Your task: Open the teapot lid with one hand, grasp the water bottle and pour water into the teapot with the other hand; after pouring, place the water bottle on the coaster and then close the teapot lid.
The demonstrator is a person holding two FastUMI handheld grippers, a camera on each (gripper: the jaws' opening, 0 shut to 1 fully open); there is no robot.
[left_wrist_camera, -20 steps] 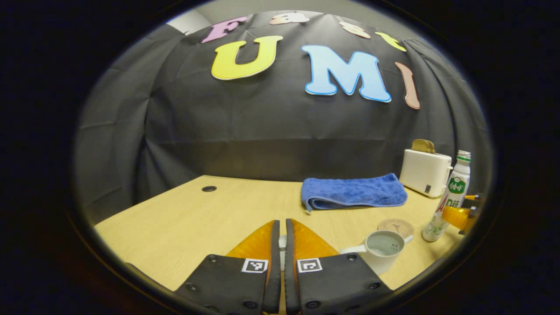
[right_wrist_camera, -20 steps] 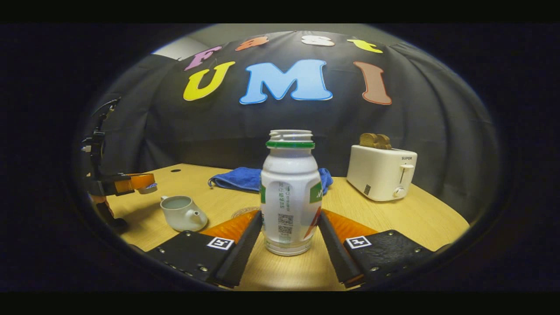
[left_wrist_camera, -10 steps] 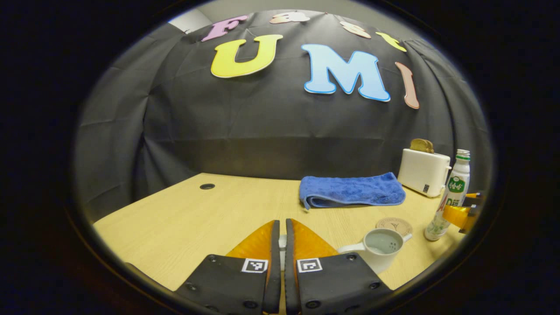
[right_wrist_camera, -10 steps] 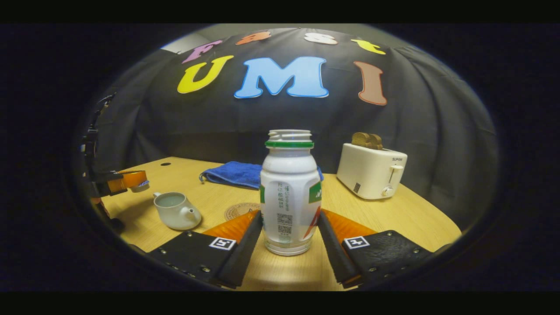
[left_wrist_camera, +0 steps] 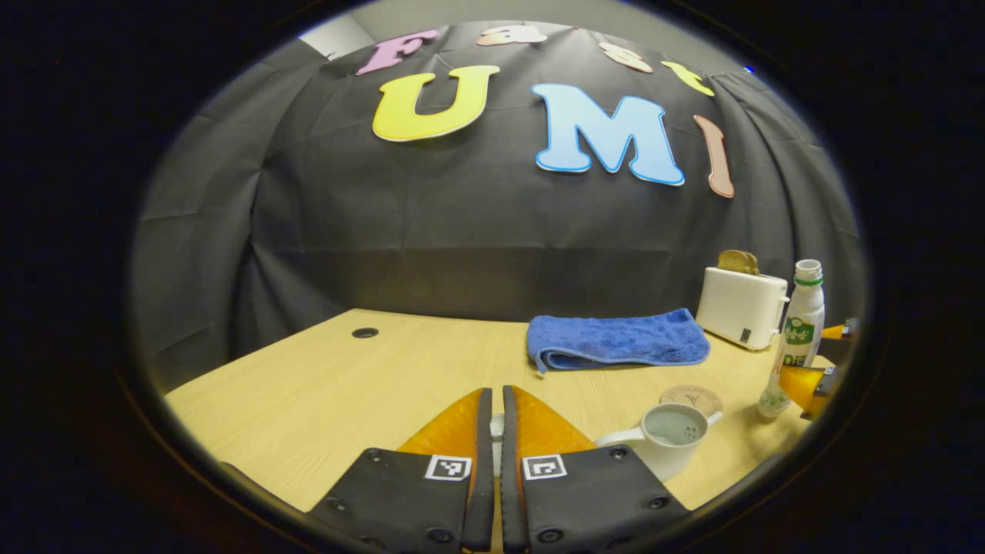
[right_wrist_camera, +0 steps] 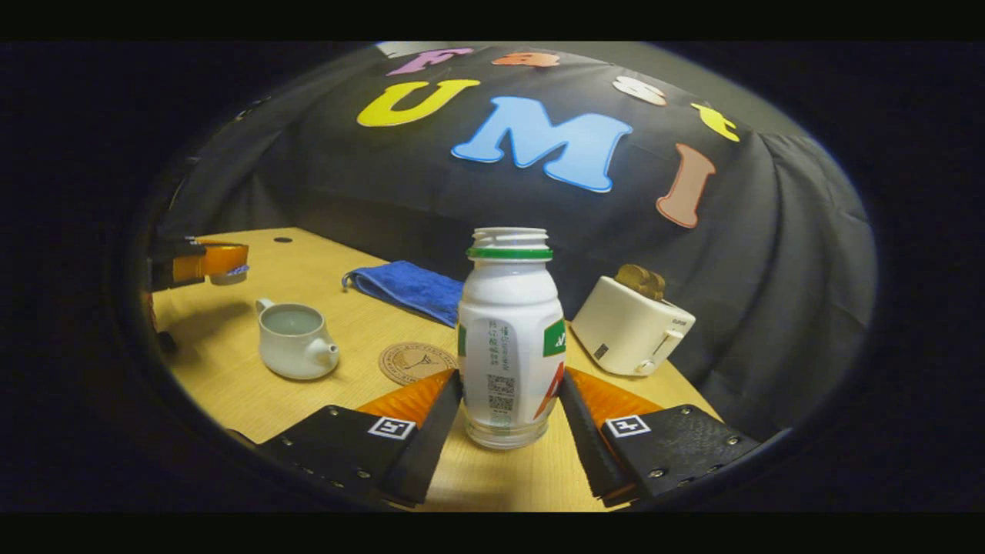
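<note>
Both views, low, share the teapot (left_wrist_camera: 668,435) (right_wrist_camera: 292,339).

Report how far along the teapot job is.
Done: the lid is off the teapot, pinched in the left claw and held above the table to one side of the open pot. In hand: the right claw grips the water bottle, upright, cap off, and not yet over the teapot. Left: pour into the teapot, set the bottle on the coaster, then put the lid back on.
</note>
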